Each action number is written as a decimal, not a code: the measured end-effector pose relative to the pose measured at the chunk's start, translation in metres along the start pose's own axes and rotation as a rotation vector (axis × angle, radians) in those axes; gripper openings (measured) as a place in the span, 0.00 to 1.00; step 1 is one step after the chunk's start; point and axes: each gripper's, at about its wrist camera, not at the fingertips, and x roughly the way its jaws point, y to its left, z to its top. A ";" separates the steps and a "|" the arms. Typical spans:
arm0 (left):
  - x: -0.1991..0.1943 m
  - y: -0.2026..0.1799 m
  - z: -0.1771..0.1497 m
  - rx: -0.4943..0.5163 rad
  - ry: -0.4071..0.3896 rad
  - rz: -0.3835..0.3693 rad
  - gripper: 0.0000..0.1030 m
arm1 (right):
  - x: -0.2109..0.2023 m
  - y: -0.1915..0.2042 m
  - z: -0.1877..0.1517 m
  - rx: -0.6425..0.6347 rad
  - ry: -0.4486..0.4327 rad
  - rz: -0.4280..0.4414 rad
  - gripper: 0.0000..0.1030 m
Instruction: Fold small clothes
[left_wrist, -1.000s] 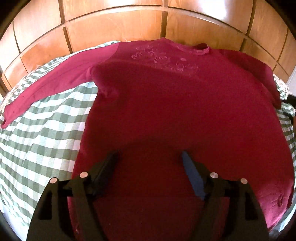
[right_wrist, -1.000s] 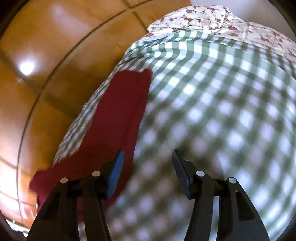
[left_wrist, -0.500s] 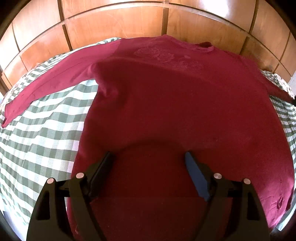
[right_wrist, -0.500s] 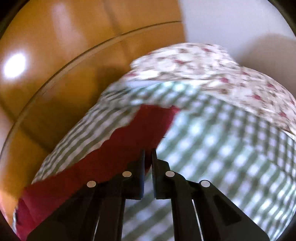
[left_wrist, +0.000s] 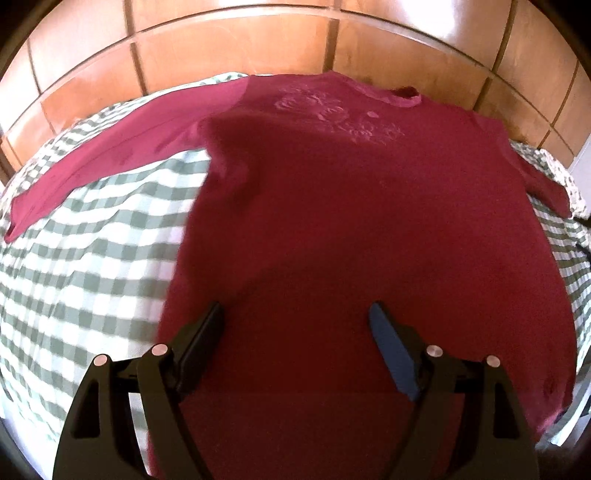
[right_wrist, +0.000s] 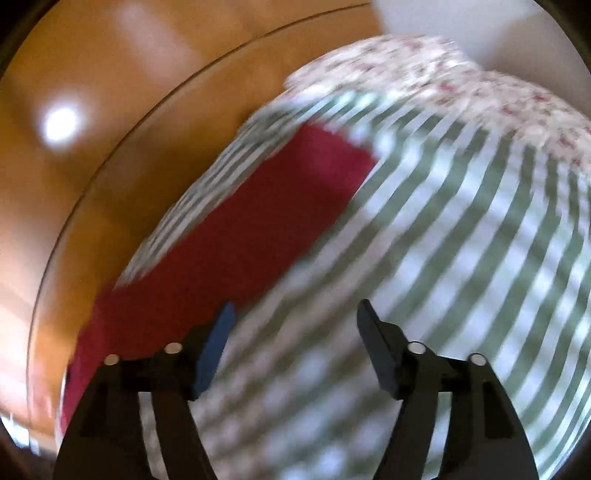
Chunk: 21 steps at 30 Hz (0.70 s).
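Left wrist view: red long-sleeved top (left_wrist: 351, 229) lies spread flat, front up, on the green-checked sheet (left_wrist: 85, 266), filling centre and right of frame; one sleeve (left_wrist: 110, 162) stretches to the upper left, neckline at upper centre against the wooden headboard (left_wrist: 229, 48). Left gripper (left_wrist: 297, 325) at bottom centre hovers over the lower body of the top, jaws wide apart, nothing between them. Right wrist view, blurred: the other sleeve (right_wrist: 236, 236) runs from lower left to upper centre of frame, cuff end near the floral pillow (right_wrist: 461, 85) at upper right. Right gripper (right_wrist: 295, 321) at bottom centre, jaws opening, only sheet between them, sleeve just beside the left-hand finger and not gripped. Likely step: take a sleeve for folding inward. Risks: the right jaws close on bedsheet along with the sleeve, dragging the bedding; or a one-layer pinch bunches the spread top and skews the fold.
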 end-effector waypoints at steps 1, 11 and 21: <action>-0.005 0.006 -0.004 -0.015 -0.006 -0.004 0.78 | -0.004 0.012 -0.021 -0.040 0.053 0.050 0.69; -0.038 0.067 -0.057 -0.126 0.002 -0.005 0.75 | -0.054 0.096 -0.187 -0.363 0.349 0.305 0.53; -0.053 0.075 -0.090 -0.076 0.006 -0.112 0.06 | -0.076 0.111 -0.236 -0.531 0.394 0.232 0.09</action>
